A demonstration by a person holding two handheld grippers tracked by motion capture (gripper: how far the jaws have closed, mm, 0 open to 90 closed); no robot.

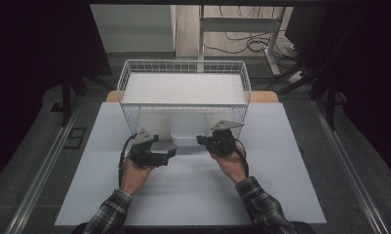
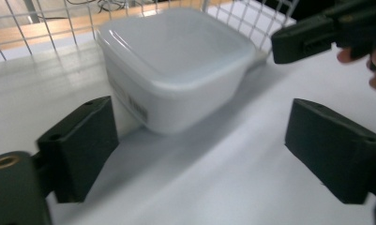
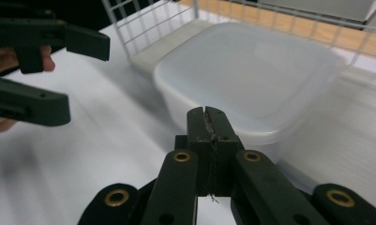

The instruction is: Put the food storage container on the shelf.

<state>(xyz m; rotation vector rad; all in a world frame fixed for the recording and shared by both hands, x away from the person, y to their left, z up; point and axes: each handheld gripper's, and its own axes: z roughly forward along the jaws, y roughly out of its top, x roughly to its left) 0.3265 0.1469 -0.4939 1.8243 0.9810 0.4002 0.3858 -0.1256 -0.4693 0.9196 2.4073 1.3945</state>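
Observation:
A white lidded plastic container (image 1: 185, 132) stands on the white table sheet, just in front of the wire basket. My left gripper (image 1: 170, 154) lies to its left, pointing right, with its jaws open wide. In the left gripper view the container (image 2: 176, 61) sits ahead of the open left gripper (image 2: 199, 136), with nothing between the jaws. My right gripper (image 1: 202, 140) is on the container's right side, pointing left. Its jaws are shut flat on each other, empty, right gripper (image 3: 208, 115) close to the container's (image 3: 251, 75) near wall.
A white wire basket (image 1: 126, 78) with a flat white board in it stands behind the container. The white sheet (image 1: 193, 195) covers the table toward me. The right gripper (image 2: 307, 42) and the left gripper (image 3: 78, 75) face each other closely. Dark surroundings and cables lie beyond the table.

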